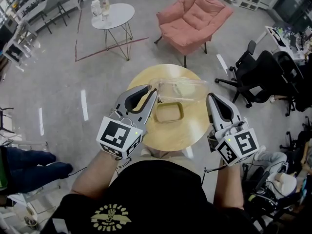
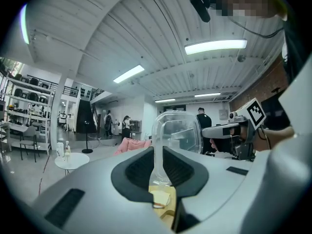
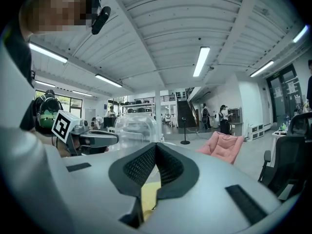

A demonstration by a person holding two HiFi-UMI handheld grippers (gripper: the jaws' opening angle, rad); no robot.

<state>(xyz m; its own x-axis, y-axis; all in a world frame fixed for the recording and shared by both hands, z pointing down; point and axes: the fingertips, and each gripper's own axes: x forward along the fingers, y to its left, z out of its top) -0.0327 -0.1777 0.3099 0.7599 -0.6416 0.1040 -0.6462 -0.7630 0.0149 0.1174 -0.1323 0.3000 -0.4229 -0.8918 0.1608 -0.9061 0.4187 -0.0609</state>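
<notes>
Clear plastic container [image 1: 178,88], frame centre, pinched at both ends by the closed left gripper [image 1: 153,95] and right gripper [image 1: 209,98]; holding it level seems wisest.

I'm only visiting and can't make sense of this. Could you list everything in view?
lid: one, clear, held in the air above the table, between the two tongs
tray: one, yellowish, on the table under the lid
table: one, round, light wood, in front of the person
armchair: one, pink, beyond the table
side table: one, white, round, far left
bottles: two or so, pale, on the side table
office chairs: at least two, black, at the right
bystander: one, blue trousers, left edge
left tongs: one, grey, shut on the lid's left end
right tongs: one, grey, shut on the lid's right end
shirt: one, black, bottom of the head view
</notes>
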